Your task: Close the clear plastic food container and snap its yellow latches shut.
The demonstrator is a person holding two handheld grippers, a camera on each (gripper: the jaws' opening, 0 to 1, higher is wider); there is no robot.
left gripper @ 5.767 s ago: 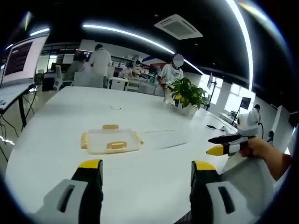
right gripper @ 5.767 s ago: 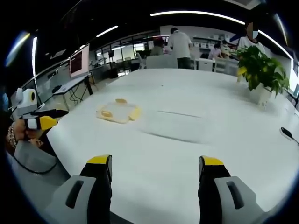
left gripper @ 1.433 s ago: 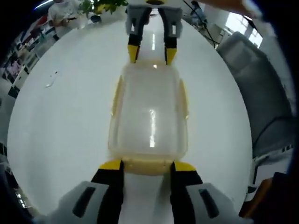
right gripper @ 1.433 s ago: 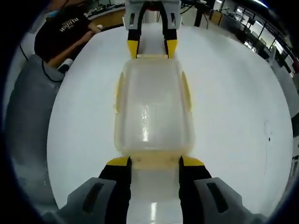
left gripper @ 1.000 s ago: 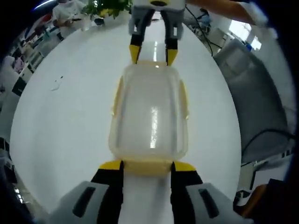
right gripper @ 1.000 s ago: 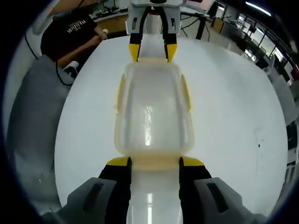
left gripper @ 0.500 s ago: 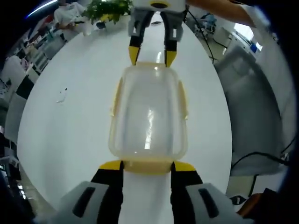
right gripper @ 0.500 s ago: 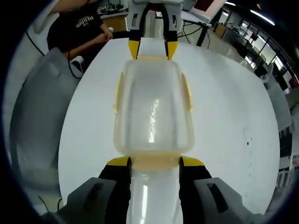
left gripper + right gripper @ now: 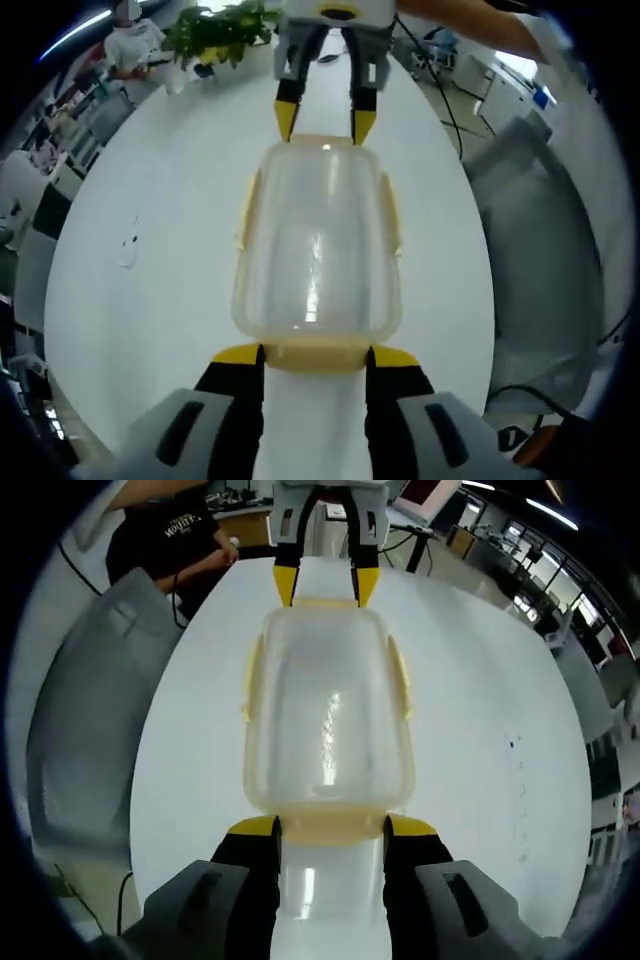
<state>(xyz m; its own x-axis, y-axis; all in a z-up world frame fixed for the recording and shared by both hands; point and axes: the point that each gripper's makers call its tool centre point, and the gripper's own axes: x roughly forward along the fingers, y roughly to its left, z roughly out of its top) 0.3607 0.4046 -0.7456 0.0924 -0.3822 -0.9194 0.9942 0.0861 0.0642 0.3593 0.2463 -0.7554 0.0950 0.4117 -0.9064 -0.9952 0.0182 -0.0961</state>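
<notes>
A broad white worktop (image 9: 140, 300) spreads out, glossy under the ceiling lights. At its far end stands a leafy green potted plant (image 9: 215, 35), with a person in white (image 9: 130, 45) just beyond it. Grey chairs (image 9: 545, 270) sit along one edge. On the other side, a person in a black printed shirt (image 9: 165, 535) sits beside another grey chair (image 9: 85, 720).

Two cameras faced each other along one container

The left gripper view looked steeply down and close along the clear container (image 9: 318, 245) toward the right gripper (image 9: 320, 118). The right gripper view looked back over the same container (image 9: 326, 710) at the left gripper (image 9: 326, 584); both shared the white table (image 9: 150, 300).
</notes>
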